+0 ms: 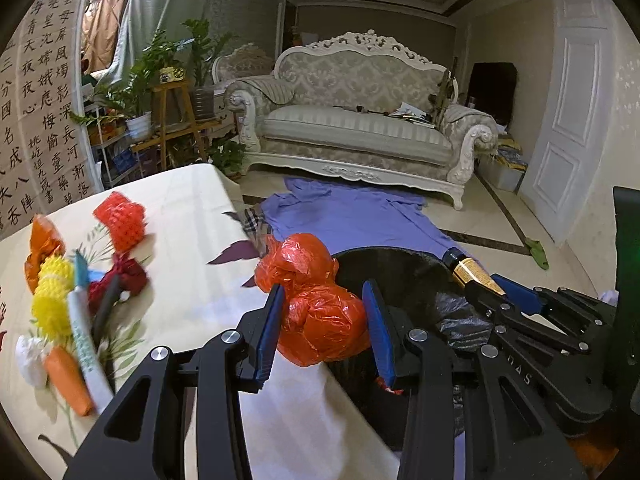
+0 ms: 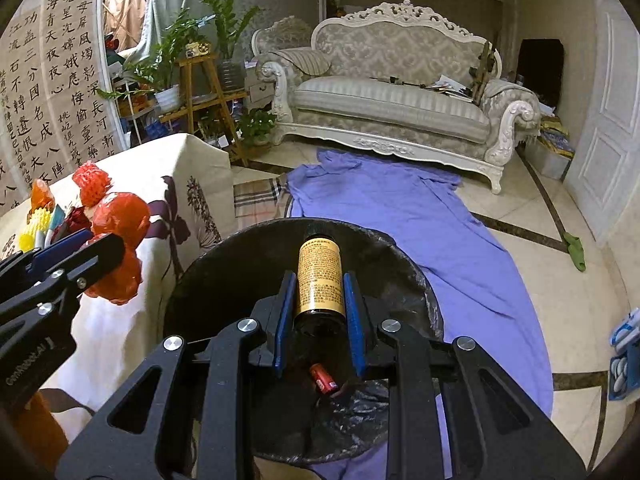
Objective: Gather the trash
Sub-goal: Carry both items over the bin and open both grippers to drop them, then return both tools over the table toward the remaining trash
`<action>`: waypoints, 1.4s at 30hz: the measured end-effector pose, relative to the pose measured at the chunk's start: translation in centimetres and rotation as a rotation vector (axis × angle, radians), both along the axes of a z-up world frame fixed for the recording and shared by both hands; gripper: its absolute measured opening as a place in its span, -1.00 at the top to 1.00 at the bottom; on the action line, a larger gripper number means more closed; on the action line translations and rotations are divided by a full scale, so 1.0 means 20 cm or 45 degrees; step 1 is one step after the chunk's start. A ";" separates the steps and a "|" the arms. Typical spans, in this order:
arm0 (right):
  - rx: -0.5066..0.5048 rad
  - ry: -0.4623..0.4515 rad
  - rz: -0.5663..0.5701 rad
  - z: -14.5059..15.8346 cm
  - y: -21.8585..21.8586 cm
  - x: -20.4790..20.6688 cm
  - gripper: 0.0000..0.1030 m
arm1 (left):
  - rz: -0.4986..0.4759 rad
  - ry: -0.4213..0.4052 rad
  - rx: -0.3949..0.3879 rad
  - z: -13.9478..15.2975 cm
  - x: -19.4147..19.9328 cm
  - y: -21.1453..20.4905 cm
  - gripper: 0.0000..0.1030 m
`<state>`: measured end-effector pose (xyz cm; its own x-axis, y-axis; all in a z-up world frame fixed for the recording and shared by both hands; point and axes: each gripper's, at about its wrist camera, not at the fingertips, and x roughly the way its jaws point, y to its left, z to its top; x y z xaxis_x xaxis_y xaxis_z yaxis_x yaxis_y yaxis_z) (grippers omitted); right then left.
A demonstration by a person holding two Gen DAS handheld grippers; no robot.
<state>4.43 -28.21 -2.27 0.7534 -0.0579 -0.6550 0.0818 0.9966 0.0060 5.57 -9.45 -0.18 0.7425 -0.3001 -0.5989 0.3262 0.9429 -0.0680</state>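
My left gripper [image 1: 323, 292] is shut on a crumpled orange-red plastic bag [image 1: 320, 312] at the table's edge, beside the black-lined bin [image 1: 404, 272]. My right gripper [image 2: 318, 278] is shut on a dark bottle with a gold label [image 2: 320, 276], held over the open bin [image 2: 224, 280]. A small red can [image 2: 323, 378] lies inside the bin. On the floral tablecloth [image 1: 192, 240] lie a red foam net [image 1: 120, 220], yellow foam nets [image 1: 52, 300], markers [image 1: 86, 340], a dark red wad [image 1: 128, 276] and an orange wrapper [image 1: 42, 244].
A purple cloth [image 2: 420, 220] is spread on the tile floor behind the bin, in front of a white carved sofa [image 2: 392, 100]. A plant stand [image 2: 200, 80] stands behind the table. A green rag [image 2: 574, 250] lies near the white door [image 2: 608, 120].
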 end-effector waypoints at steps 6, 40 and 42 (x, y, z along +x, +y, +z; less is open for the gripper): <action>0.022 0.010 -0.002 -0.02 -0.05 0.05 0.54 | -0.034 0.025 0.024 -0.04 0.05 -0.08 0.19; 0.013 0.014 0.114 0.02 0.23 0.01 -0.07 | 0.269 0.009 0.043 0.04 -0.04 0.36 -0.40; 0.018 0.014 0.153 0.02 0.30 0.01 -0.07 | 0.317 -0.004 0.051 0.05 -0.07 0.44 -0.41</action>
